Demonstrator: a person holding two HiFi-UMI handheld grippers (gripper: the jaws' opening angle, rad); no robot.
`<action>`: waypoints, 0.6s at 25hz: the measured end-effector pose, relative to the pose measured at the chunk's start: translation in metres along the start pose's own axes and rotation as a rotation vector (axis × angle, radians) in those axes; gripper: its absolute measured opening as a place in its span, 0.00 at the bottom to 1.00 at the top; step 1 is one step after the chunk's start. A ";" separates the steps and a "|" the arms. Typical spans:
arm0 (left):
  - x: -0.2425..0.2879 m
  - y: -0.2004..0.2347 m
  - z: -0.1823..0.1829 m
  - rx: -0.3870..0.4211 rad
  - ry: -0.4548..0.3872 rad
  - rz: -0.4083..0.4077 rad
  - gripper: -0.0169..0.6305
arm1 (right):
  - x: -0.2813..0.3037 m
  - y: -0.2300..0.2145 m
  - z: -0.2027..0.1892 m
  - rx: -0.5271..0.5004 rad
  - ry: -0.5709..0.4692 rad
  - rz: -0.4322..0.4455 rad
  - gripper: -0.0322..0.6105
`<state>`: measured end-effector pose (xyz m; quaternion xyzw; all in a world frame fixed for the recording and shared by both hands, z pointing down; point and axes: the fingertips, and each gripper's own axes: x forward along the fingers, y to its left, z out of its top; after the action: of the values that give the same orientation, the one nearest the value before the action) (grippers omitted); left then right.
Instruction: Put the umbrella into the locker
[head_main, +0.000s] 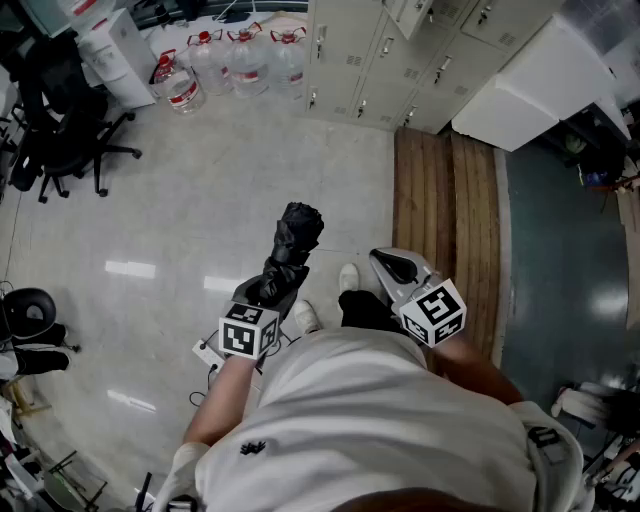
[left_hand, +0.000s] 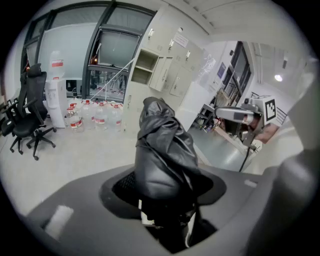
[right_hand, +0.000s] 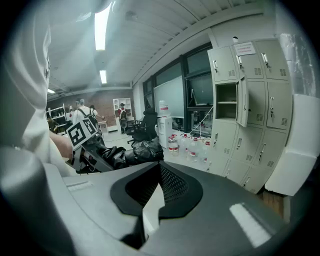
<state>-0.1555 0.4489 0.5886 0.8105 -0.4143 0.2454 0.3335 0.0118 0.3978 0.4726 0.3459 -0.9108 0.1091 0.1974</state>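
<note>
The folded black umbrella (head_main: 293, 245) stands up out of my left gripper (head_main: 270, 292), which is shut on its lower end. In the left gripper view the umbrella (left_hand: 162, 150) fills the middle, clamped between the jaws. My right gripper (head_main: 393, 268) hangs beside it to the right, shut with nothing in it; in its own view the jaws meet in a line (right_hand: 159, 186). The beige lockers (head_main: 400, 60) line the far wall. One compartment (right_hand: 226, 100) stands open with its door (right_hand: 242, 102) ajar. The same open compartment (left_hand: 142, 66) shows in the left gripper view.
Several large water bottles (head_main: 235, 62) stand on the floor left of the lockers, next to a white dispenser (head_main: 118, 55). A black office chair (head_main: 60, 130) is at far left. A wooden strip (head_main: 445, 215) runs along the floor on the right, under a white cabinet (head_main: 530, 90).
</note>
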 end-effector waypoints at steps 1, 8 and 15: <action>0.003 0.000 0.004 -0.003 -0.002 -0.001 0.49 | 0.001 -0.005 0.000 0.002 0.002 -0.001 0.05; 0.040 0.000 0.051 0.018 -0.007 0.012 0.49 | 0.023 -0.054 0.011 0.004 -0.022 0.016 0.05; 0.091 -0.002 0.125 0.013 -0.004 0.046 0.49 | 0.043 -0.144 0.037 0.021 -0.084 0.067 0.06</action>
<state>-0.0900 0.3099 0.5672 0.8034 -0.4320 0.2543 0.3214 0.0689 0.2538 0.4674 0.3215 -0.9281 0.1104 0.1517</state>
